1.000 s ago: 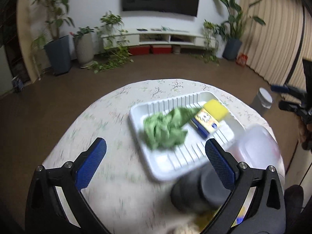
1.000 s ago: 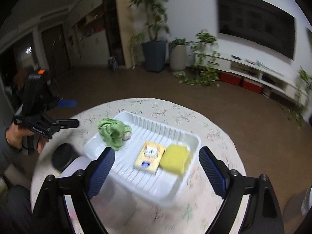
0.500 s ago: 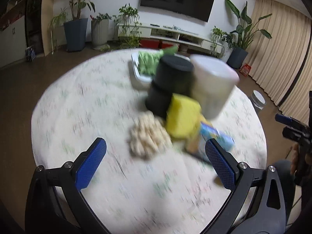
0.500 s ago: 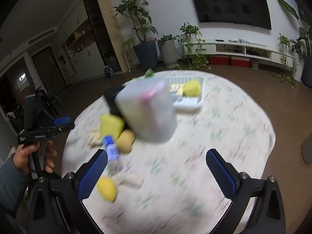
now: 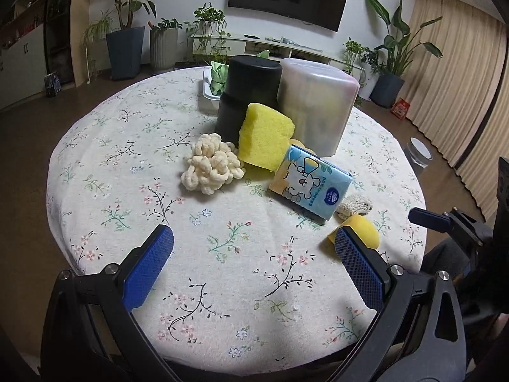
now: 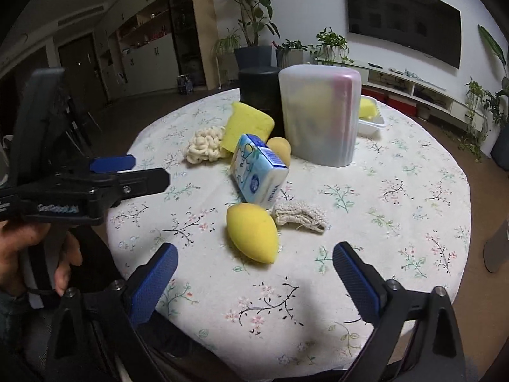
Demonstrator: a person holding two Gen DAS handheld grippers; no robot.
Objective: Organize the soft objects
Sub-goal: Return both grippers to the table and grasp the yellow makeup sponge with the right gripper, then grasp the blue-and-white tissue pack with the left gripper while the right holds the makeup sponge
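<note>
Both grippers wide open, nothing held: left gripper (image 5: 254, 251) over tablecloth (image 5: 105, 159); right gripper (image 6: 254, 264), jaws just narrowed slightly, by yellow oval sponge (image 6: 253, 237).

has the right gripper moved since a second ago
Yes. The right gripper pulled back from the white tray, which lay just beyond its fingers then and now sits far across the table behind the frosted container.
</note>
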